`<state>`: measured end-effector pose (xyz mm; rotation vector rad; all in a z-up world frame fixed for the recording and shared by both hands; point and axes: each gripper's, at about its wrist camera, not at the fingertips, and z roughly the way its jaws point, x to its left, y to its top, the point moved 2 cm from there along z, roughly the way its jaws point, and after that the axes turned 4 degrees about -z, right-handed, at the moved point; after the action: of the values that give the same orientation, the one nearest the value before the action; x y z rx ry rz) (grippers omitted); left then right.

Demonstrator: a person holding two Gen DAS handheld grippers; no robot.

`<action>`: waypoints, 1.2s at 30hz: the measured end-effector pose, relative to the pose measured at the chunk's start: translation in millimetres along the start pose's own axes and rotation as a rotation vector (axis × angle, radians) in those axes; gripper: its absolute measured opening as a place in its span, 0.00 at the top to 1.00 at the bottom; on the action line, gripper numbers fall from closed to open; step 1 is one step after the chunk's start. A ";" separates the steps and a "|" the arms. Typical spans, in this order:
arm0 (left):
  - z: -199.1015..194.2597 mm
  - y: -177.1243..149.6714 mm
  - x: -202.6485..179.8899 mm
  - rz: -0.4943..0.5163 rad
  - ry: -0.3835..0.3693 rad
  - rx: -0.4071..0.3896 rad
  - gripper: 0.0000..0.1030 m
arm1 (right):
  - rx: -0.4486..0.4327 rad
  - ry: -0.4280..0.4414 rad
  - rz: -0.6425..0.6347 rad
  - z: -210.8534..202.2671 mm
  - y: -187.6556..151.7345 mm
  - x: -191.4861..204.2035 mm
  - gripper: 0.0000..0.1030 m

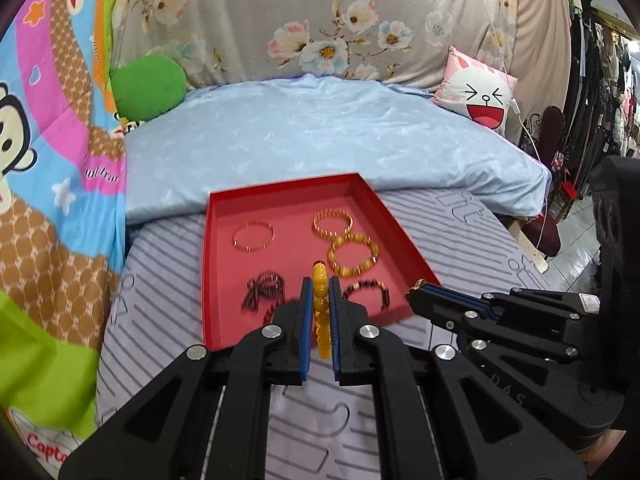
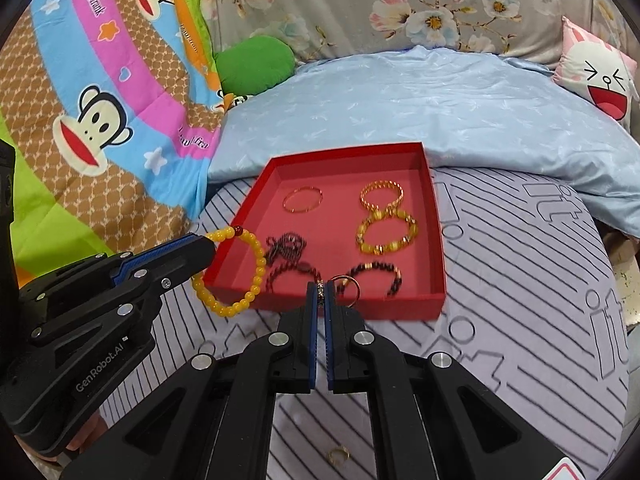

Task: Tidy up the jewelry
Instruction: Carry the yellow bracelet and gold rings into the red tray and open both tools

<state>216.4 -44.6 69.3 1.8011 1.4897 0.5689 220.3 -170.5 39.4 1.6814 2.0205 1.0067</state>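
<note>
Left tongs [image 1: 320,292]: they are closing on one yellow bead bracelet [image 2: 236,268], which is hanging as a ring above the near left corner of the tray.
Right tongs [image 2: 320,294]: they are pinching one thin gold ring [image 2: 347,289] by its band, just above the near wall of the tray.
Red tray [image 2: 437,240]: one shallow tray is lying on the striped sheet of the bed [image 2: 520,280], and both tongs are hovering at its near side.
Bracelets in the tray: five are lying inside.
Far left: one thin rose-gold bangle [image 2: 303,199].
Far right: one gold chain bracelet [image 2: 381,195], touching the one behind it.
Middle right: one amber bead bracelet [image 2: 386,233].
Near side: two dark bead bracelets [image 2: 372,274], blurred, one at the left and one at the right.
Dark bead heap [image 2: 287,245]: one tangled dark piece is lying in the left middle; I cannot tell if it is a bracelet or a necklace.
Loose ring [image 2: 338,455]: one more gold ring is lying on the sheet, near the camera, outside the tray.
Pillows: one green pillow [image 2: 256,65] at the far left, one white pillow with a laughing face [image 2: 600,80] at the far right.
Blue quilt [image 2: 440,112]: one is lying folded beyond the tray.
</note>
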 end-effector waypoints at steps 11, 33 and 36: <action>71.0 42.7 22.3 -0.024 -0.018 0.020 0.93 | 0.047 0.023 0.001 74.2 51.8 -12.4 0.97; 167.3 26.0 64.7 -0.102 0.041 0.179 0.66 | 0.138 -0.019 0.035 157.2 57.0 -33.0 0.91; 164.2 23.8 67.4 -0.106 0.051 0.173 0.62 | 0.127 -0.023 0.047 151.6 55.7 -38.1 0.88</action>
<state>366.5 -21.9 -25.6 1.8358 1.7030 0.4475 368.0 -156.9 -35.0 1.8046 2.0784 0.8860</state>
